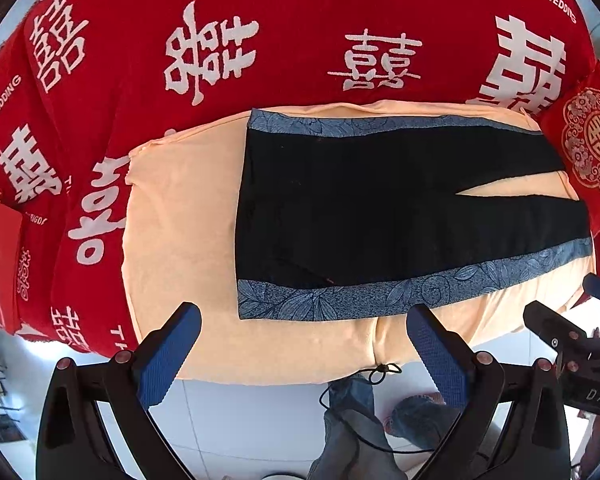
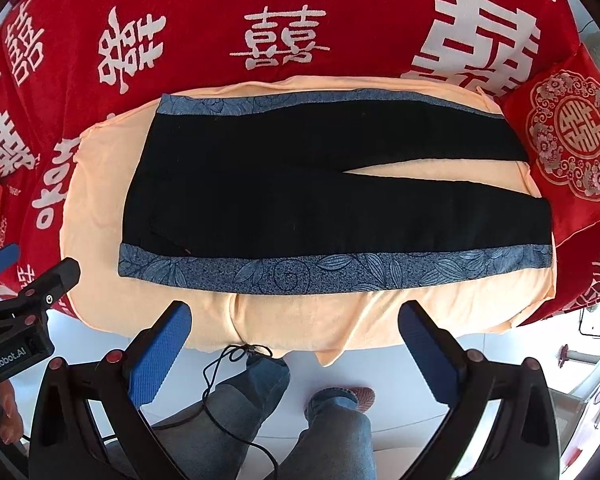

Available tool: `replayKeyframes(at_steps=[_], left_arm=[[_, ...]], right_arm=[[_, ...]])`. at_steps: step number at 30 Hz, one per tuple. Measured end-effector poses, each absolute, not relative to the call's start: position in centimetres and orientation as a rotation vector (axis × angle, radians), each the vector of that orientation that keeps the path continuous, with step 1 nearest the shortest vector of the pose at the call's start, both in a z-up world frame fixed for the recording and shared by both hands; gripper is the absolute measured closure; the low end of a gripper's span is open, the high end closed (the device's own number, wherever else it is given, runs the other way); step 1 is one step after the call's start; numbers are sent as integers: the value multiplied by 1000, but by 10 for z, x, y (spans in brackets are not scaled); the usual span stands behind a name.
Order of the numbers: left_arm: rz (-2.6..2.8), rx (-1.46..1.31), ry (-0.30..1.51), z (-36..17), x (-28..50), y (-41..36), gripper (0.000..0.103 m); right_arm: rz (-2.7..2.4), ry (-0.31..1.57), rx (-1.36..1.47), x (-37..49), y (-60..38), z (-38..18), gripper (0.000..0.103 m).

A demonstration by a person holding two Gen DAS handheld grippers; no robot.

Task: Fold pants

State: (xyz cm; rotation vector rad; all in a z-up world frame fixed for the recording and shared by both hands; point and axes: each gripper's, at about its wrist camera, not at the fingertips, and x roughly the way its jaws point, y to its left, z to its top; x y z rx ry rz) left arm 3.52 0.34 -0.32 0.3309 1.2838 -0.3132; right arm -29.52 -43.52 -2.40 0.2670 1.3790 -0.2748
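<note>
Black pants (image 1: 364,208) with blue leaf-patterned side stripes lie flat on a peach cloth (image 1: 180,216), waist to the left, legs to the right with a narrow gap between them. They also show in the right wrist view (image 2: 300,192). My left gripper (image 1: 304,320) is open and empty, just in front of the near stripe. My right gripper (image 2: 296,316) is open and empty, in front of the near stripe over the cloth's (image 2: 100,200) front edge. Each gripper shows at the other view's side.
A red bedspread (image 1: 300,40) with white characters covers the bed. A red embroidered cushion (image 2: 568,132) lies by the leg ends at the right. A red bag (image 1: 0,256) hangs at the left. The person's legs (image 2: 332,432) and a black cord (image 2: 228,384) are below on the white floor.
</note>
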Motion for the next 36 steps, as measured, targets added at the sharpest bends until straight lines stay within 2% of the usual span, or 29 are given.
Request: replayKeyframes(at_steps=[10, 16, 20, 24, 26, 27, 28, 30, 36], left_arm=[[-321, 321, 1392, -50, 45, 12, 0], [-284, 234, 1442, -94, 55, 24, 0], [-278, 102, 1479, -127, 64, 45, 0], [-264, -27, 1497, -156, 67, 64, 0], [-280, -65, 1495, -173, 67, 69, 0], [-283, -73, 1489, -181, 67, 72, 0], [-288, -85, 1492, -190, 67, 73, 0], [-298, -125, 1509, -205, 64, 76, 4], [-347, -200, 1528, -230, 56, 73, 5]], right_arm=[[-327, 1418, 298, -296, -441, -42, 0], [-317, 1457, 334, -299, -450, -75, 0], [-230, 1434, 440, -297, -458, -106, 0], [-36, 1373, 676, -295, -466, -147, 1], [24, 1346, 785, -296, -468, -168, 15], [48, 1340, 837, -297, -469, -180, 32], [76, 1338, 896, -298, -469, -196, 45], [131, 1339, 1011, -302, -467, -230, 47], [194, 1294, 1224, -315, -465, -300, 47]])
